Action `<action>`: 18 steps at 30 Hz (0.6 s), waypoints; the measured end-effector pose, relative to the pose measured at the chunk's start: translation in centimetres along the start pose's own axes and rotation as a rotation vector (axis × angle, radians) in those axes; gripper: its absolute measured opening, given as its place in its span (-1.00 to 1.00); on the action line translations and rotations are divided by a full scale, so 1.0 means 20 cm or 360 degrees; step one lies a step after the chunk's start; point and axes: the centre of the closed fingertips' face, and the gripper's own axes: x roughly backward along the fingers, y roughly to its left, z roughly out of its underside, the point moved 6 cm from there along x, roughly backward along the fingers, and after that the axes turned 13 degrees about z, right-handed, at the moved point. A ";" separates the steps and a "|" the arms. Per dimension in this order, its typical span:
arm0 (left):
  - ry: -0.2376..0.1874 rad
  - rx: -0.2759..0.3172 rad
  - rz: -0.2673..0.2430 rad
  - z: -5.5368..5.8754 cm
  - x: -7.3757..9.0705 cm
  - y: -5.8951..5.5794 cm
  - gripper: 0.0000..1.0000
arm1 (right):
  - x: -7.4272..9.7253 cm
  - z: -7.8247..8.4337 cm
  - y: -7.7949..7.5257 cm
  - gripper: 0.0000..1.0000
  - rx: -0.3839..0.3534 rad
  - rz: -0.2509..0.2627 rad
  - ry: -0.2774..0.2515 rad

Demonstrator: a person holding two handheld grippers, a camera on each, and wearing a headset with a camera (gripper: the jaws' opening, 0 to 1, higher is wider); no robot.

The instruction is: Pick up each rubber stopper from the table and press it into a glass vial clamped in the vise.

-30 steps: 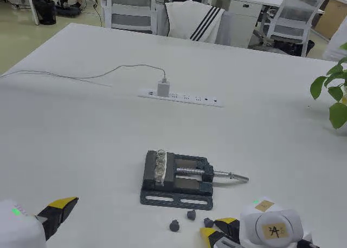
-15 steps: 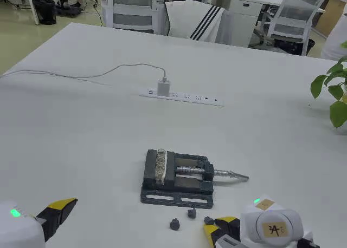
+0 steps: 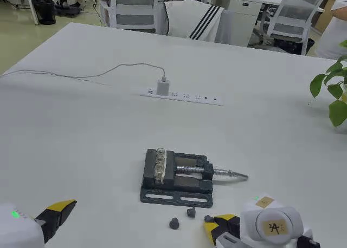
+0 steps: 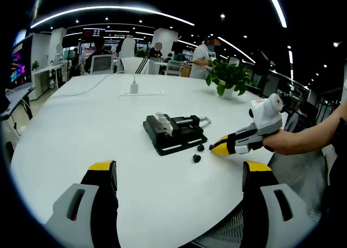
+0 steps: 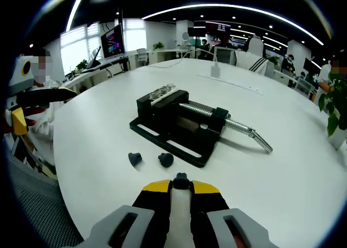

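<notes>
Closing in from just beside the small dark-grey rubber stopper (image 5: 180,180), the right yellow-tipped gripper (image 5: 180,187) is now pinching it between its tips, so the first pick is likely starting. Two more stoppers (image 5: 135,158) are lying to its left, near the black metal vise (image 3: 176,177) clamping clear glass vials (image 3: 160,162). The left gripper (image 4: 179,169) is hovering near-left, jaws spread wide.

The vise (image 3: 176,178) clamped glass vials (image 3: 160,164); two stoppers (image 3: 174,223) lay loose before it, a third stopper (image 3: 208,219) touching the right gripper (image 3: 212,227).
</notes>
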 end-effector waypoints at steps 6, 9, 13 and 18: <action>0.0008 0.0002 0.0003 0.01 0.00 0.00 0.90 | 0.00 0.00 -0.01 -0.83 0.0013 0.0002 0.0001; 0.0007 -0.0001 0.0006 0.01 -0.01 0.00 0.90 | 0.00 0.00 -0.01 -0.83 0.0031 -0.0002 -0.0009; 0.0014 -0.0006 0.0011 0.01 -0.01 0.00 0.90 | 0.01 -0.01 -0.02 -0.84 0.0009 -0.0026 -0.0006; 0.0026 -0.0023 0.0020 0.01 -0.01 0.00 0.90 | 0.05 -0.05 -0.04 -0.84 0.0035 -0.0087 -0.0037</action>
